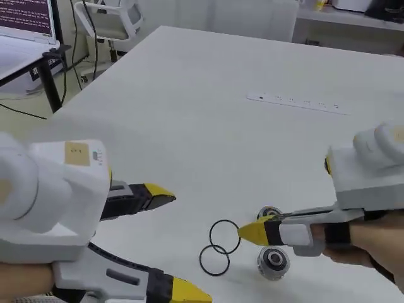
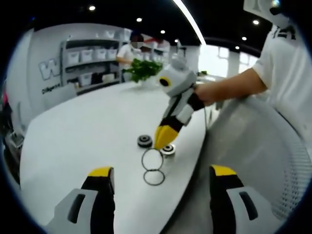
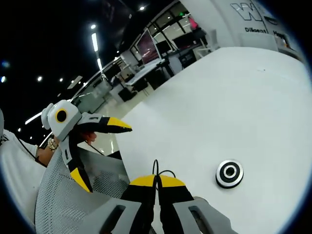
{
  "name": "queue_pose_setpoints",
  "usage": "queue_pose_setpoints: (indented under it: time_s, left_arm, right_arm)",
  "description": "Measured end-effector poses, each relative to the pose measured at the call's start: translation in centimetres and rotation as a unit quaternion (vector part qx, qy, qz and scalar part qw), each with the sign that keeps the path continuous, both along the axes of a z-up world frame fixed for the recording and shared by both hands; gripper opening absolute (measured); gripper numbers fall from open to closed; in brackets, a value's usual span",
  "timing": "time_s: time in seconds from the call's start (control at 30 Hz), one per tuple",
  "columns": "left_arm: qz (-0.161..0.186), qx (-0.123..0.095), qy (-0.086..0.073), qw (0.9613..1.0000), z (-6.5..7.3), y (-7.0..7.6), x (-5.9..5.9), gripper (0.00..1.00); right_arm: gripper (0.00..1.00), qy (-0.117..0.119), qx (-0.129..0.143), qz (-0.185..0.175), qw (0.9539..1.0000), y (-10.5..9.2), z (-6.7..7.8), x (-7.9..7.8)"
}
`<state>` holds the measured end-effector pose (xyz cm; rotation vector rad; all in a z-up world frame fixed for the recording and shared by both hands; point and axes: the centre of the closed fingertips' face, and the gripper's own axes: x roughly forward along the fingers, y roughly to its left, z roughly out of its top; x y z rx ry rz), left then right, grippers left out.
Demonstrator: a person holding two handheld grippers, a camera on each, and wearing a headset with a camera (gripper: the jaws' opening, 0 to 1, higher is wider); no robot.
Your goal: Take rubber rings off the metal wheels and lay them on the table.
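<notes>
1. In the head view two rubber rings lie flat on the white table (image 1: 189,95). The upper ring (image 1: 224,237) and the lower ring (image 1: 214,260) overlap a little at their edges.
2. The right gripper (image 1: 252,232) has its jaws pressed together, with the yellow tip at the rim of the upper ring. In the right gripper view the right gripper (image 3: 156,181) shows a thin black line of rubber that comes out between its tips, so it is clamped on this ring.
3. The head view shows the nearer wheel (image 1: 273,261) uncovered. The farther wheel (image 1: 268,212) is partly hidden behind the right gripper.
4. In the left gripper view both wheels show, the farther wheel (image 2: 145,141) and the nearer wheel (image 2: 168,149), with the right gripper (image 2: 163,137) between them.
5. The left gripper (image 1: 177,243) has its jaws wide apart and holds nothing. It is above the table, left of the rings.
6. The table is smooth and pale. Farther away on it lies a white power strip (image 1: 297,101).
7. The room has shelves with bins (image 2: 90,63), a green plant (image 2: 144,68) and ceiling lamps.
8. A mesh chair back (image 2: 253,146) stands near the table edge.
</notes>
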<state>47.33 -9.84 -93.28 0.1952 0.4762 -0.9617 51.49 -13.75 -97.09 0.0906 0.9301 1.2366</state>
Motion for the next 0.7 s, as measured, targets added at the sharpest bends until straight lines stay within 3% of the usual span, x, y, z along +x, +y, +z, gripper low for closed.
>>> queue_pose_setpoints:
  time_s: [0.2,0.4,0.7]
  left_arm:
    - [-0.001,0.006,0.006,1.0000,-0.3,0.0,-0.1,0.81]
    - [-0.004,0.011,0.009,0.9999,-0.5,0.1,-0.2,0.81]
    - [-0.005,0.013,0.010,0.9999,-0.6,0.1,-0.2,0.81]
  right_arm:
    - [0.00,0.021,-0.012,-0.005,0.9997,-0.2,-1.5,-0.1]
    - [0.00,0.016,-0.034,0.006,0.9993,-0.3,-2.6,-0.6]
    - [0.00,-0.014,-0.060,0.001,0.9981,-0.7,-3.4,-0.1]
